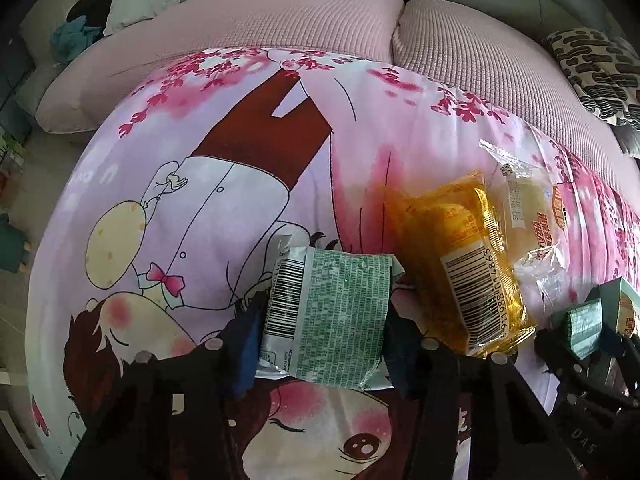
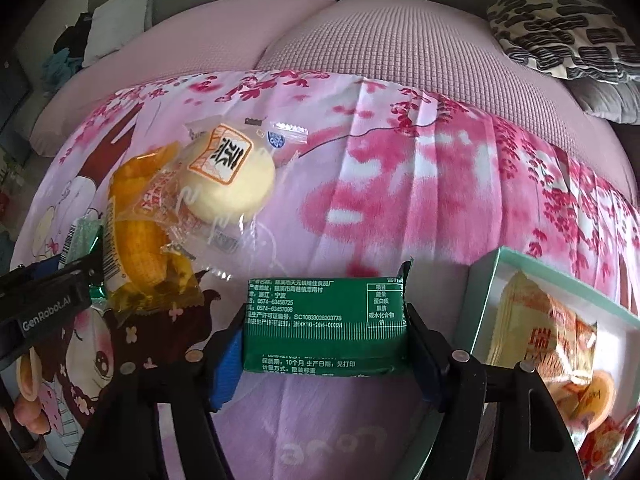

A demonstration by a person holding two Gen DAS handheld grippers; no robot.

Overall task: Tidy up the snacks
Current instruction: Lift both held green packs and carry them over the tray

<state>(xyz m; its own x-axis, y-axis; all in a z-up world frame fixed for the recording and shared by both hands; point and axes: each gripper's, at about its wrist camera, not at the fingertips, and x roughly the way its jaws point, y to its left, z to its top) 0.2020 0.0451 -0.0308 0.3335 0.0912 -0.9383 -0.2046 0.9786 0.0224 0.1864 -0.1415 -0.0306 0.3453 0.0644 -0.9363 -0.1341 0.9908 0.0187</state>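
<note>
My left gripper (image 1: 322, 330) is shut on a pale green snack packet (image 1: 328, 320), held just above the pink cartoon cloth (image 1: 200, 200). My right gripper (image 2: 326, 330) is shut on a dark green snack packet (image 2: 326, 324); it also shows in the left wrist view (image 1: 582, 326). A yellow-wrapped snack (image 1: 460, 264) and a clear-wrapped white bun (image 2: 230, 176) lie on the cloth between the grippers. A teal-edged box (image 2: 484, 280) at the right holds several orange-printed snack packets (image 2: 552, 340).
A pink sofa cushion (image 2: 360, 40) lies behind the cloth. A black-and-white patterned pillow (image 2: 560, 40) sits at the far right. A pale pillow and dark clothes (image 1: 88, 16) lie at the far left. The left gripper's body (image 2: 44, 312) shows at the right view's left edge.
</note>
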